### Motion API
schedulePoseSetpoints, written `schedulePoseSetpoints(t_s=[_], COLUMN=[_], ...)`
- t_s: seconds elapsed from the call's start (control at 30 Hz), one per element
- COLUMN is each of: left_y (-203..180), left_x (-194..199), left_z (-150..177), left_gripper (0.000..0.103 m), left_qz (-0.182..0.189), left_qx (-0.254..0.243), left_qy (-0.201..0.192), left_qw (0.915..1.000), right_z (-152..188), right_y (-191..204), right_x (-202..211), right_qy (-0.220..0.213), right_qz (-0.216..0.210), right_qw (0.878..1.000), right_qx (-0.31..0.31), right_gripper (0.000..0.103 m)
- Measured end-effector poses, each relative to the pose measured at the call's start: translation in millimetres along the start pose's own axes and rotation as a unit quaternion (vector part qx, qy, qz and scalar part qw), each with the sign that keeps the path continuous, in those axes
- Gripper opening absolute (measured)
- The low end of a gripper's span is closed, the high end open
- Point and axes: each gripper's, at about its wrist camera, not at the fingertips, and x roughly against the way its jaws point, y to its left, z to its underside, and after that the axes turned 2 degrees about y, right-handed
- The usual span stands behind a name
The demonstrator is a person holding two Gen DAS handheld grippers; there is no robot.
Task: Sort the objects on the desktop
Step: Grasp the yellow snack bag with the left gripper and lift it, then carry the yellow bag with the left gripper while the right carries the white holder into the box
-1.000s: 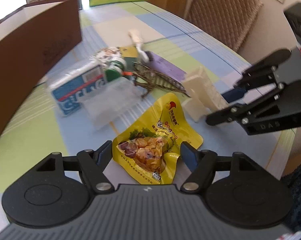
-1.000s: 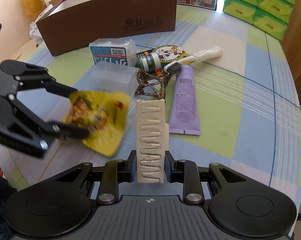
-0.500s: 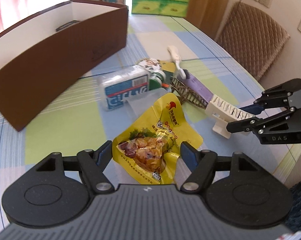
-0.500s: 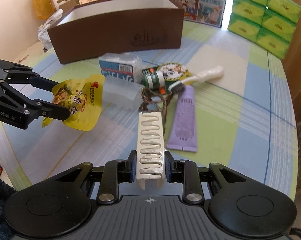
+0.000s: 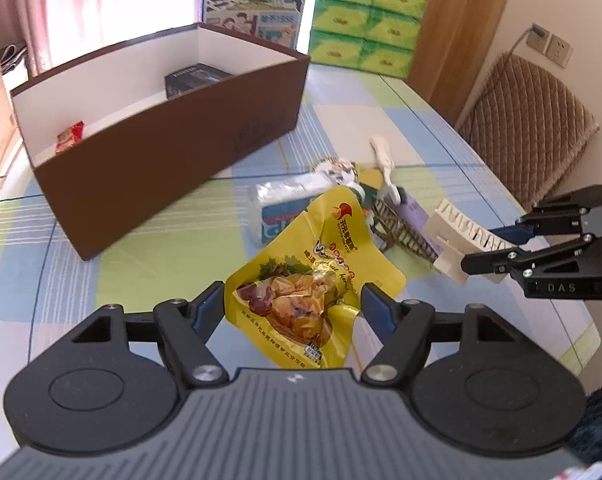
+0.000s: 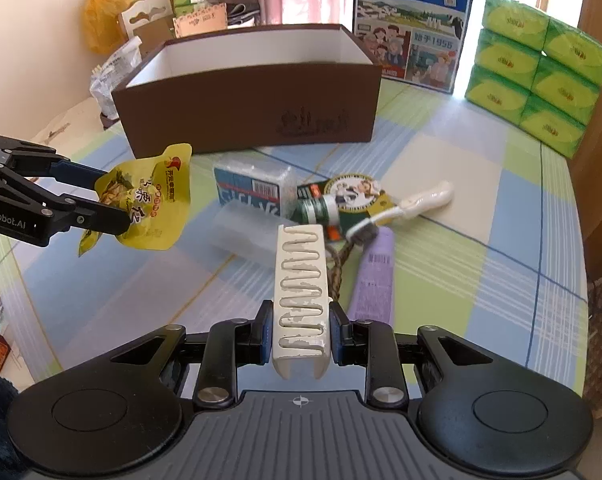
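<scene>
My left gripper is shut on a yellow snack pouch and holds it above the table; the pouch also shows in the right wrist view. My right gripper is shut on a cream slotted plastic clip, also seen in the left wrist view. An open brown box stands behind, holding a dark box and a red packet. On the table lie a blue tissue pack, a green tube, a toothbrush, a purple tube and a brown hair clip.
Green tissue packs and a milk carton box stand at the table's back. A wicker chair is beside the table on the right. A clear plastic case lies by the tissue pack. Clutter sits behind the box.
Both grippers have risen and pulled back with their loads. The pouch is lifted off the table, and the brown box's inside has come into the left wrist view.
</scene>
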Motion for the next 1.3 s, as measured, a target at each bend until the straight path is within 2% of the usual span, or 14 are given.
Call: schedulePoseSetpoints(t_s=[0.57, 0.93, 1.3], left_y=[27.2, 59.4, 95.2], left_x=[31.9, 39.8, 30.0], left_z=[-34.0, -80.8, -122.4], left_gripper=[0.069, 0.069, 0.070], left_qz=[-0.031, -0.061, -0.076], left_qx=[0.029, 0.039, 0.056], left_qy=[-0.052, -0.098, -0.112], left_qw=[0.9977, 0.9926, 0.9892], right_z=[-62.0, -126.6, -196.6], right_y=[8.0, 11.1, 11.6], right_x=[6.9, -4.1, -25.9], right_qy=[-0.060, -0.105, -0.136], right_qz=[-0.017, -0.032, -0.044], right_qw=[0.997, 0.991, 0.986], right_qx=[0.042, 0.072, 0.081], right_gripper=[0.025, 0.025, 0.025])
